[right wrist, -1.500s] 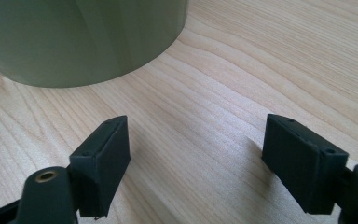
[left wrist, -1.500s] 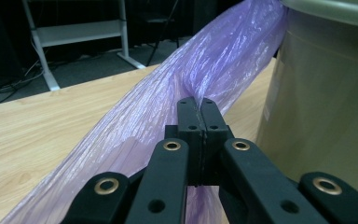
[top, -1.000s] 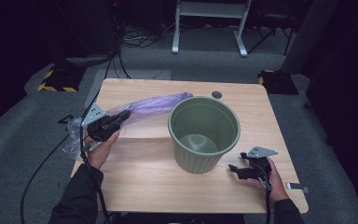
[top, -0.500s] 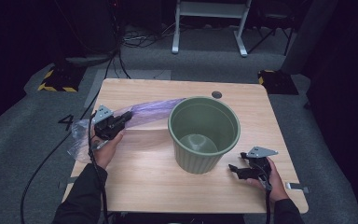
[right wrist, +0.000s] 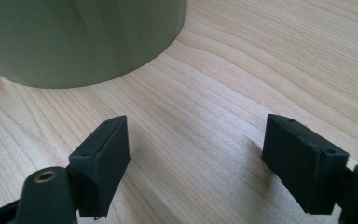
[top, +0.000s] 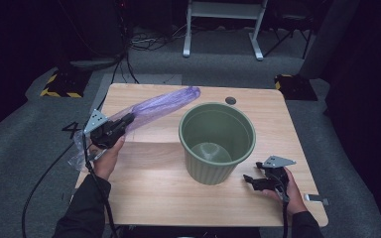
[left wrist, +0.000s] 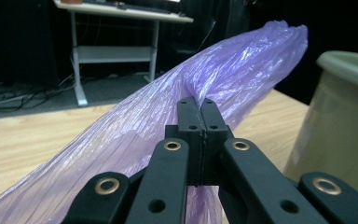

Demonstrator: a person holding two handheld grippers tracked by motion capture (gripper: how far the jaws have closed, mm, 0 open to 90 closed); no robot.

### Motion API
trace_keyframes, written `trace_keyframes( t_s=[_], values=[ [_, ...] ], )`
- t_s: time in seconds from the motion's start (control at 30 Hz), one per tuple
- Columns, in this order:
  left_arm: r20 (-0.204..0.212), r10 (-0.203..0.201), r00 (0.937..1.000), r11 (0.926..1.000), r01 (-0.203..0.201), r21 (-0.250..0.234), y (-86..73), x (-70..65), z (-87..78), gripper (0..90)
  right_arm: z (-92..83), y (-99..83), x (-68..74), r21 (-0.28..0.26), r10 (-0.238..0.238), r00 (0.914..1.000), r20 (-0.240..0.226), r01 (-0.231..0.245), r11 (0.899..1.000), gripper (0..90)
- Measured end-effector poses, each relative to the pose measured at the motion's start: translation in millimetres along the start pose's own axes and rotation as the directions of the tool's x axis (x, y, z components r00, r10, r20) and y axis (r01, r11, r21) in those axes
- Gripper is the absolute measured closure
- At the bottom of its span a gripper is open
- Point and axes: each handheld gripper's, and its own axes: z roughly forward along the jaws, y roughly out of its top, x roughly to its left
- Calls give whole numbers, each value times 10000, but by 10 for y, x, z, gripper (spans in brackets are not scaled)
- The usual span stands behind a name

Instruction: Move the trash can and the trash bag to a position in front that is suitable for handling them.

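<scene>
- Purple plastic bag [left wrist: 242, 65] is being pinched by the left tongs [left wrist: 197, 109], whose jaws are pressed together with the thin film caught between them, as is being shown in the left gripper view.
- In the high view, the left tongs [top: 124, 121] are being held above the left edge of the desk [top: 149, 198], with the jaws pointed towards the far right.
- The bag [top: 163, 103] is being stretched out as a long, crinkled band from the tongs towards the far middle of the desk, while its other end is being left hanging over the desk's left edge beside the left hand [top: 106, 157].
- The right tongs [right wrist: 196, 154] are being held with their jaws wide apart and nothing between them, just above the bare wood of the desk.
- In the high view, the right tongs [top: 252, 181] are being gripped by the right hand [top: 287, 191] near the front right corner of the desk, pointed at the foot of the green bin.
- The green bin [top: 217, 141] is being left upright in the middle of the desk, between the two tongs, near the bag but not being touched by it.
- A small metal clip [top: 316, 199] is being left lying at the right front edge of the desk.
</scene>
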Motion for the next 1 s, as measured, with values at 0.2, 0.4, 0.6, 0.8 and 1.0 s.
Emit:
trace_keyframes(
  t_s=[0.2, 0.4, 0.6, 0.8, 1.0],
  values=[
    [168, 214, 9996, 9993, -209, -320, 77, -67, -83, 898, 0, 0, -1, 5, 2, 10000, -16, -2, 10000, 230],
    [353, 345, 9988, 9989, -334, -318, 102, -141, -104, 897, 2, 2, -3, 16, 5, 10000, -50, -4, 10000, 227],
    [530, 575, 9969, 9973, -550, -484, 149, -232, -129, 897, 3, 3, -6, 13, 4, 10000, -70, -4, 10000, 229],
    [792, 782, 9938, 9954, -734, -615, 191, -294, -166, 897, 1, 4, -31, -31, 195, 9998, -26, -195, 9998, 230],
    [961, 977, 9906, 9940, -924, -587, 204, -357, -190, 897, -3, 2, -48, -53, 341, 9994, -11, -342, 9994, 223]
  ],
)
